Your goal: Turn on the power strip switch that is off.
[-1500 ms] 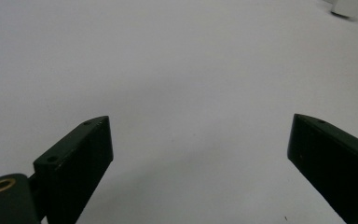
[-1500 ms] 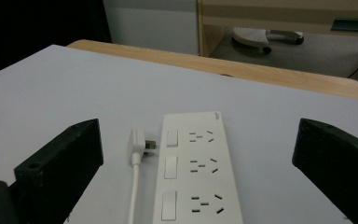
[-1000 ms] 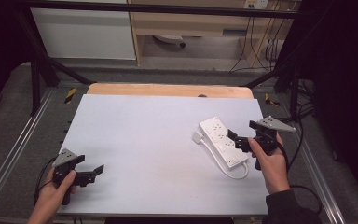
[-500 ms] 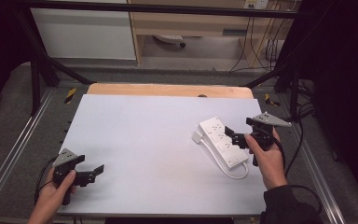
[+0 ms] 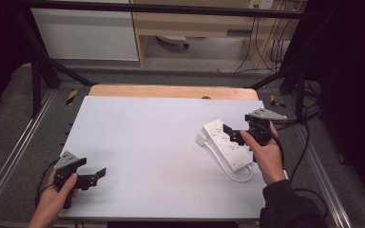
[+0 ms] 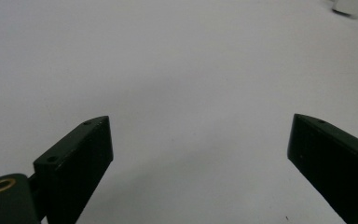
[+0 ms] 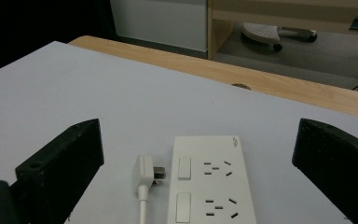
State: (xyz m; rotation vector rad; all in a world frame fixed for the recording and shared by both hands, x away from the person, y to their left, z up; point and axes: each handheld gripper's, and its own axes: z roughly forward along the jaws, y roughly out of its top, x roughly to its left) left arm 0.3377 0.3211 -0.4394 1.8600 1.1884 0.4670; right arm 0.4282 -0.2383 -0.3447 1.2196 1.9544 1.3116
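- High view: A white power strip (image 5: 227,145) is seen lying flat on the right side of the white table (image 5: 147,137). Its cord (image 5: 237,176) is looped beside it. The right gripper (image 5: 232,134) is held just over the strip, and nothing is held in it. The left gripper (image 5: 95,176) is kept low at the near left corner, well apart from the strip.
- Left gripper view: The 2 jaws are spread wide over bare table. Nothing is held between them.
- Right gripper view: The 2 jaws are spread wide, and the power strip (image 7: 212,182) is seen between them, farther off. The plug (image 7: 148,173) is lying just beside the strip, by its switches.
- The strip is judged to be hard, light and smooth, so it could slip. It is best taken by its 2 long sides. The cord is bendy and may drag behind.
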